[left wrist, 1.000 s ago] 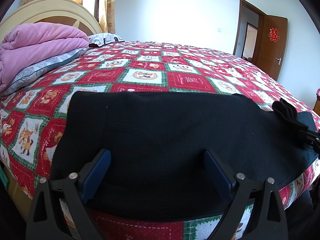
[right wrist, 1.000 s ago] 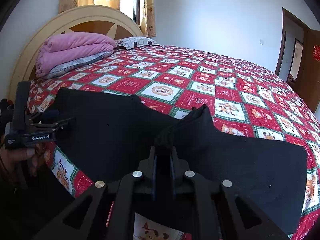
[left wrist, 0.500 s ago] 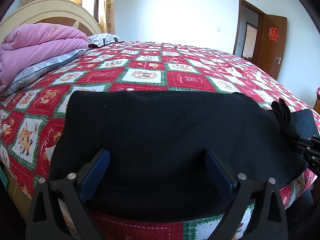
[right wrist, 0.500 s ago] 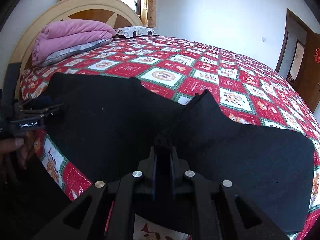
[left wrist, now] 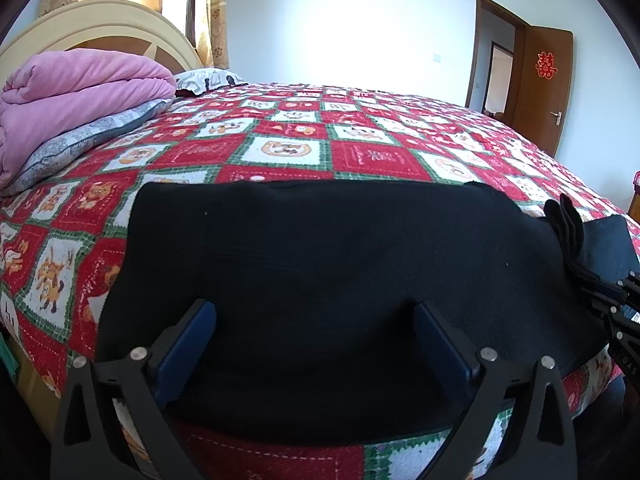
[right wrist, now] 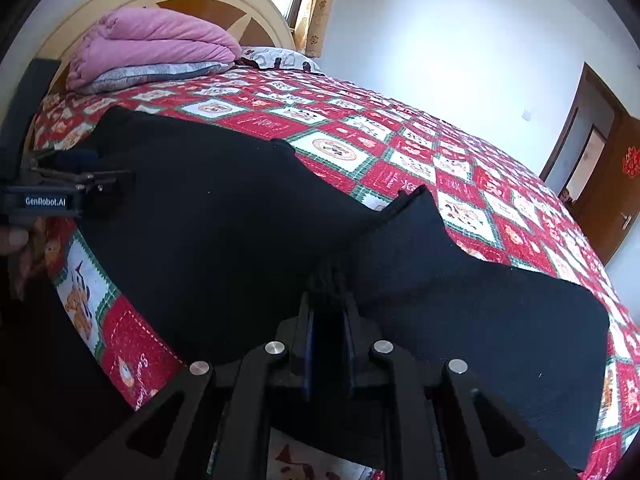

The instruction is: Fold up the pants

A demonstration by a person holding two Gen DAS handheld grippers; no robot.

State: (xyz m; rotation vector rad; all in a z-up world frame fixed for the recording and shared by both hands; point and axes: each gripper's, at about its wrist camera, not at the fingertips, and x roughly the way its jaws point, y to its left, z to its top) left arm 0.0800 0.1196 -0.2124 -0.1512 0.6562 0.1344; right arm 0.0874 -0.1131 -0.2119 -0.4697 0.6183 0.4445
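Observation:
Black pants lie spread along the near edge of the bed; they also show in the right wrist view. My left gripper is open, its blue-padded fingers wide apart just above the cloth. My right gripper is shut on a bunched fold of the pants and lifts it into a ridge. It shows at the right edge of the left wrist view. The left gripper shows at the left of the right wrist view.
The bed carries a red, green and white patchwork quilt. A folded pink duvet on a grey pillow sits by the headboard. A brown door stands open at the right. The bed edge drops off near me.
My right gripper has carried its pinched fold of the pants further over and tilted. The left gripper has stayed open over the cloth, nearly still.

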